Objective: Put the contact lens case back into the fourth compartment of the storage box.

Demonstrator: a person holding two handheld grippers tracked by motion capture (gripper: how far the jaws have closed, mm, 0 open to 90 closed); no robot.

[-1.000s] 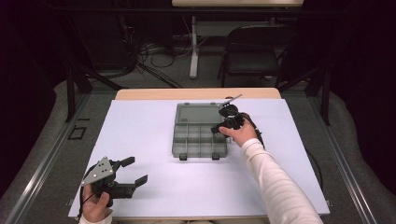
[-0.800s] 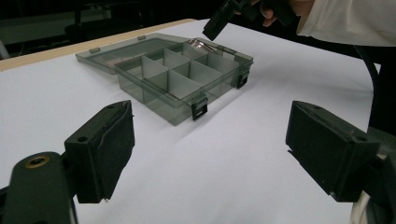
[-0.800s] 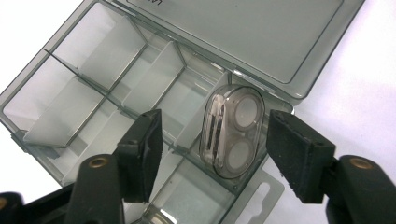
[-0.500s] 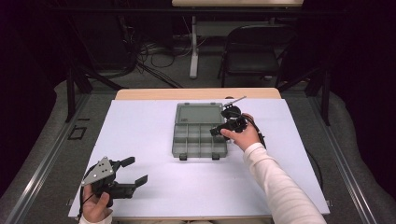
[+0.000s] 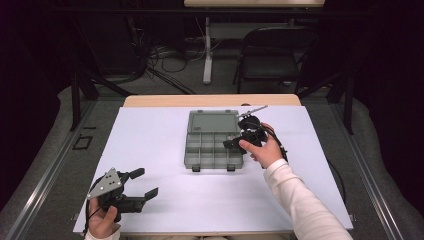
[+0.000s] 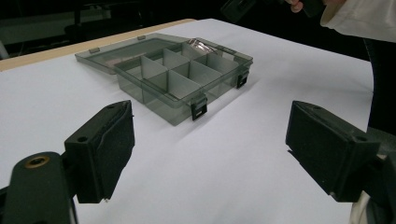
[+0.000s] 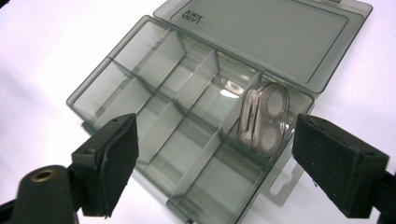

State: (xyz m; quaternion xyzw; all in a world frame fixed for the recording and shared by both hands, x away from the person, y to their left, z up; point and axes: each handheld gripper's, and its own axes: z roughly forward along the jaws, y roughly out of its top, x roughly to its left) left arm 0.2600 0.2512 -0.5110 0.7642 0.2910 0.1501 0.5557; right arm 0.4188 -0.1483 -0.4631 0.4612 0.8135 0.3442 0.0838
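Note:
A smoky grey compartment box (image 5: 188,150) lies open in the middle of the white table, its lid (image 5: 213,121) folded back flat. My right gripper (image 5: 240,132) hovers open over the box's right end. In the right gripper view a small clear-and-white twin-round case (image 7: 264,119) stands on edge in a compartment at the lid side of the box (image 7: 88,100), just inside my right gripper (image 7: 215,163), whose jaws do not touch it. My left gripper (image 5: 145,183) is held at the front left, open and holding nothing. From the left gripper (image 6: 210,154) the box (image 6: 180,109) lies ahead.
A white sheet (image 5: 150,140) covers the table, with a strip of wood (image 5: 210,101) along its far edge. A dark chair (image 5: 270,60) and floor cables (image 5: 165,55) lie beyond. The person's white sleeve (image 5: 300,200) crosses the right front of the table.
The right hand has shifted slightly at the box's right end. The left gripper has stayed where it was.

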